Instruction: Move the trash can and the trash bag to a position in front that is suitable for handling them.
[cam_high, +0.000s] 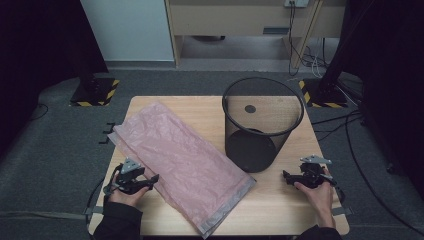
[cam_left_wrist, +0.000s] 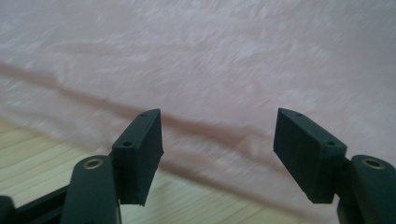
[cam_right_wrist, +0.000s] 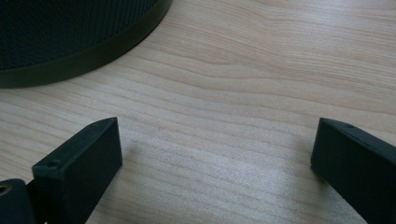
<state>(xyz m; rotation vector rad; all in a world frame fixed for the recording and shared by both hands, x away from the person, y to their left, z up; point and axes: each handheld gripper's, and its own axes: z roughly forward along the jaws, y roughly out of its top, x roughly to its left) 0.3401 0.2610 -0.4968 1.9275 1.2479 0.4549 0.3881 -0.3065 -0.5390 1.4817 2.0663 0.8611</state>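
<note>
A flat pink plastic bag (cam_high: 182, 162) lies diagonally across the left half of the wooden table (cam_high: 280, 205), its grey-banded end at the front edge. A black wire-mesh bin (cam_high: 261, 122) stands upright at the right rear. My left gripper (cam_high: 152, 179) rests by the bag's left edge, open, jaws pointing at the pink film (cam_left_wrist: 210, 70) with nothing between them. My right gripper (cam_high: 286, 176) lies open on bare wood just right of the bin's base (cam_right_wrist: 70, 42), its jaws empty.
The table's front right corner is bare wood (cam_right_wrist: 224, 116). Beyond the table are dark carpet, stand bases with yellow-black tape (cam_high: 95, 92), loose cables (cam_high: 350, 125) at the right and a wooden desk (cam_high: 250, 20) at the back.
</note>
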